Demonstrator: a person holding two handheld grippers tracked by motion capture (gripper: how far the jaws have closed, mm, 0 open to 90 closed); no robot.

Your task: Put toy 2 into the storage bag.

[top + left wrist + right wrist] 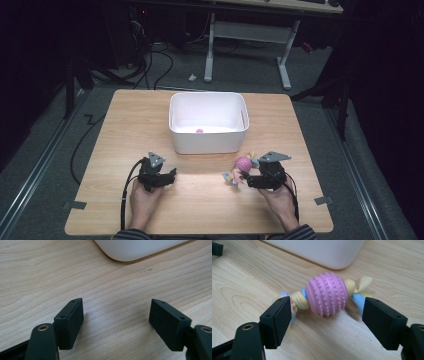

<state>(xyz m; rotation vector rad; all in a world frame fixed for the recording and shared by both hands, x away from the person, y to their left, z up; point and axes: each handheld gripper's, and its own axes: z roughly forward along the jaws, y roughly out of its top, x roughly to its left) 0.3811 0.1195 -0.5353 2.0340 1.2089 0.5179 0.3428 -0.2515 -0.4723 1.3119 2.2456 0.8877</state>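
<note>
A pink ribbed ball toy (327, 294) with yellow and blue cloth knots at both ends lies on the wooden table (200, 200), just in front of the white bin (208, 122). My right gripper (327, 315) is open, its jaws standing on either side of the toy without touching the ball. From above, the toy (242, 165) lies at the tip of the right gripper (250, 178). My left gripper (116, 315) is open over bare wood, with nothing between its jaws, at the front left of the table (165, 176). A small pink object (199, 131) lies inside the bin.
The bin's rounded corner (130, 252) is close ahead of the left gripper. Cables trail from both grippers toward the person's hands. Beyond the table are a desk frame (250, 35) and cables on the floor.
</note>
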